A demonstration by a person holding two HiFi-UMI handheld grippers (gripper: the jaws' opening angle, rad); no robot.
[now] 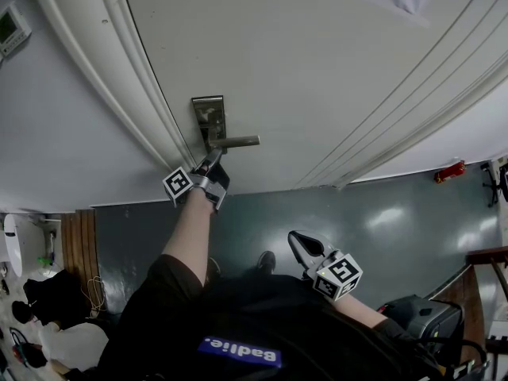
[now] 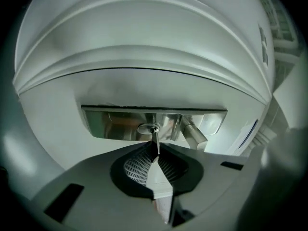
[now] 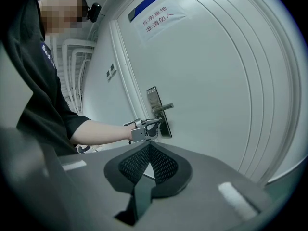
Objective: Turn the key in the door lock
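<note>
A steel lock plate (image 1: 208, 121) with a lever handle (image 1: 234, 142) sits on the white door (image 1: 317, 54). My left gripper (image 1: 211, 163) reaches up to the plate just below the handle. In the left gripper view a thin metal key (image 2: 154, 137) sticks out of the keyhole (image 2: 148, 128), and my left gripper (image 2: 154, 150) is shut on its bow, with the handle (image 2: 194, 133) just to the right. My right gripper (image 1: 298, 240) hangs back from the door, shut and empty. From the right gripper (image 3: 149, 146) view I see the left gripper (image 3: 153, 125) at the lock plate (image 3: 158, 109).
The door frame (image 1: 119, 78) runs left of the lock. A paper sign (image 3: 159, 19) is stuck high on the door. A wall control panel (image 1: 12, 26) sits at the upper left. A red object (image 1: 449, 171) and a dark case (image 1: 421, 316) lie on the grey floor at the right.
</note>
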